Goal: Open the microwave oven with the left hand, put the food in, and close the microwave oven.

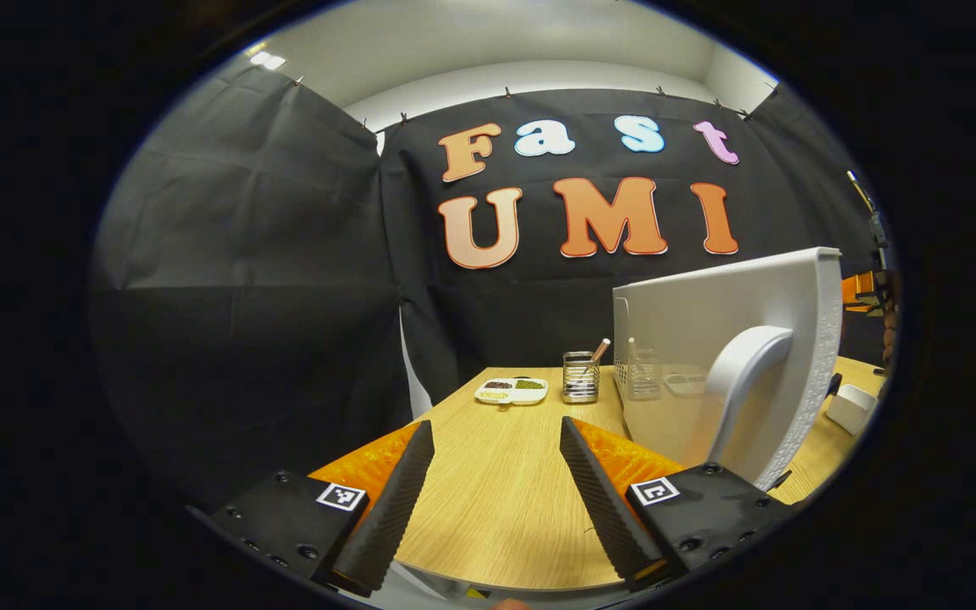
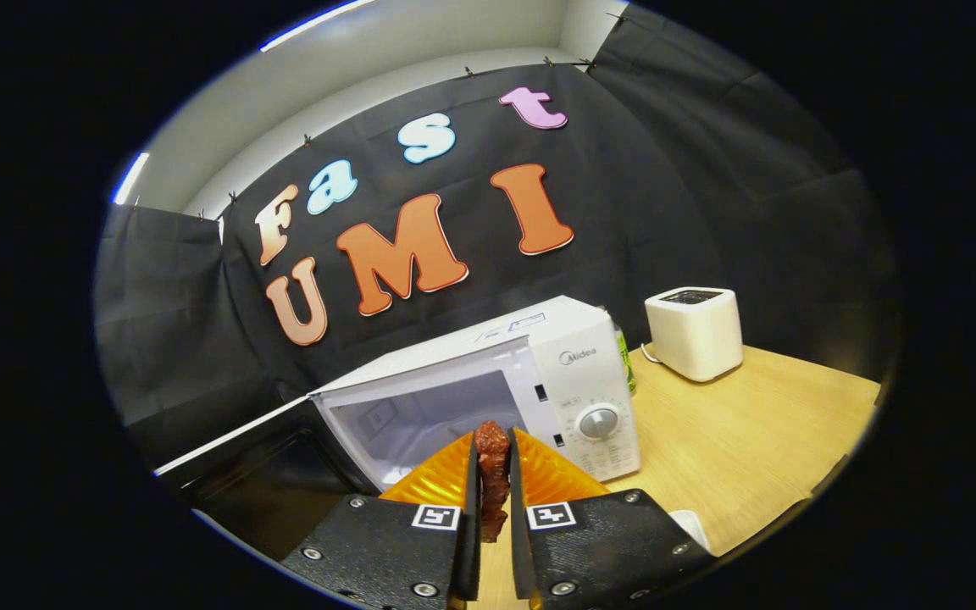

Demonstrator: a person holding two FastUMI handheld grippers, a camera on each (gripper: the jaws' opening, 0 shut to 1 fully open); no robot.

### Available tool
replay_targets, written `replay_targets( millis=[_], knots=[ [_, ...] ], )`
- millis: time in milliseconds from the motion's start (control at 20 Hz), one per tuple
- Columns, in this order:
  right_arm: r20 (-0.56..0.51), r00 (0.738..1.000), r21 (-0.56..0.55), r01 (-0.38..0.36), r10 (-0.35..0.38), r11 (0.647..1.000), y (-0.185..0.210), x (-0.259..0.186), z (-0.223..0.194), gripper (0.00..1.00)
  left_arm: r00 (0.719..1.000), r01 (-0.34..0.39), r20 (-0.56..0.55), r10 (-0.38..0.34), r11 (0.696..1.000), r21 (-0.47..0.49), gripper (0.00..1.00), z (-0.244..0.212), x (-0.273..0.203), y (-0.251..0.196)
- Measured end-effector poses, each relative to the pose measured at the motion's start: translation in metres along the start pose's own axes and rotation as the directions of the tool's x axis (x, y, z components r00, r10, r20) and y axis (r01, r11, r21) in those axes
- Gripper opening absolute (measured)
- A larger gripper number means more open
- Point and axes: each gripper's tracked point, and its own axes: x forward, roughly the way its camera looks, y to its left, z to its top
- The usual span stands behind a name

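1. Right up close in the right gripper view: right gripper (image 2: 493, 496) clamped on the food (image 2: 492, 477), a dark reddish-brown chunk pinched between both fingers (image 2: 466, 517) and poking up above the tips.
2. Just past that chunk: microwave oven (image 2: 577, 373), white, cavity wide open and lit pale inside, control panel with a round dial to the right of the opening.
3. Swung out to the left of the cavity: microwave door (image 2: 255, 474), fully open, dark inner window facing the camera.
4. Over in the left gripper view: left gripper (image 1: 496, 496) spread wide, nothing between the fingers (image 1: 390, 508), bare wooden table (image 1: 496, 508) showing through the gap.
5. Close on the right there: the same door (image 1: 734, 339) seen from its white outer face, curved handle (image 1: 746, 381) standing out toward the camera, near the right finger but apart from it.
6. Farther back on the table: white divided dish (image 1: 512, 390) with small portions in its compartments, and just beside it a metal mesh holder (image 1: 580, 377) with a utensil sticking out.
7. Back in the right gripper view, farthest off: white toaster (image 2: 694, 332) on the table to the right of the microwave, well apart from the held food.
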Motion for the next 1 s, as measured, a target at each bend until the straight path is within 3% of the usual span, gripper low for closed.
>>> replay_targets(
  millis=[350, 650, 850, 1000],
  knots=[
    [0.065, 0.998, 0.133, -0.019, 0.011, 0.991, 0.035, 0.060, -0.005, 0.14, 1.000, 0.008, 0.002, -0.008, 1.000, -0.021, 0.98, 0.002, 0.024, 0.012],
    [0.102, 0.994, 0.291, 0.012, -0.044, 0.957, 0.042, 0.103, -0.019, 0.14, 1.000, 0.018, -0.018, -0.019, 0.999, -0.032, 0.98, -0.007, 0.040, 0.017],
    [0.097, 0.989, 0.329, 0.070, -0.107, 0.942, 0.038, 0.140, -0.039, 0.14, 0.999, 0.028, -0.023, -0.029, 0.999, -0.038, 0.97, -0.010, 0.047, 0.017],
    [0.070, 0.992, 0.364, 0.072, -0.105, 0.929, 0.046, 0.161, -0.054, 0.15, 0.999, 0.028, -0.020, -0.029, 0.999, -0.044, 0.97, -0.009, 0.048, 0.020]
  ],
)
